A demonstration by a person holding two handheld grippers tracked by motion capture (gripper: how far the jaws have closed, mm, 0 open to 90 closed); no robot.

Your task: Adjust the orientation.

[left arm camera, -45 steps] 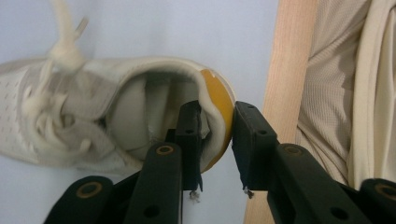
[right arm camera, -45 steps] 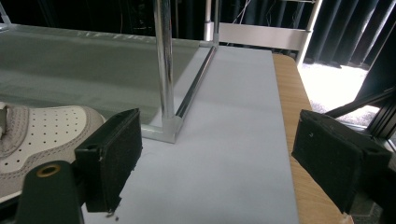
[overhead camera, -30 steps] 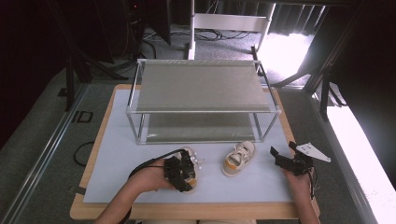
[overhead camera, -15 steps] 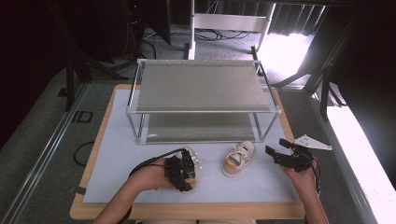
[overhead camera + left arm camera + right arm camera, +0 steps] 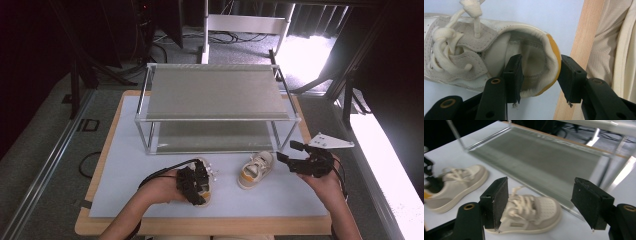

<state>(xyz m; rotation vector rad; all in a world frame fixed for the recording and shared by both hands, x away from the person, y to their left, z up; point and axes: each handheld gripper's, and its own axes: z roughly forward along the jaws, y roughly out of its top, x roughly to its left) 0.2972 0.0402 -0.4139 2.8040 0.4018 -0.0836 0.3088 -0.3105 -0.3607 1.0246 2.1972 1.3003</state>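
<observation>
While the left gripper [image 5: 192,184] clamps the heel of one small shoe [image 5: 486,57] on the white tabletop [image 5: 150,165], the right gripper [image 5: 295,159] hovers beside the other shoe [image 5: 255,169], its empty jaws just narrowing, wide apart.

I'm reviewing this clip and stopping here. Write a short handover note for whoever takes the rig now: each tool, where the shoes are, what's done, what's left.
Left tool: jaws astride the heel of the left shoe, one inside the collar, one behind the orange heel patch; whether they pinch it I cannot tell. The shoe lies on the white mat.
Right tool: empty, raised to the right of the right shoe; its jaws have just been closing with nothing between them.
Right shoe: on the mat in front of the two-tier rack.
Done: both shoes sit near the rack, neither on it; both shelves are bare.
Left: probably lift each shoe onto a shelf.
</observation>
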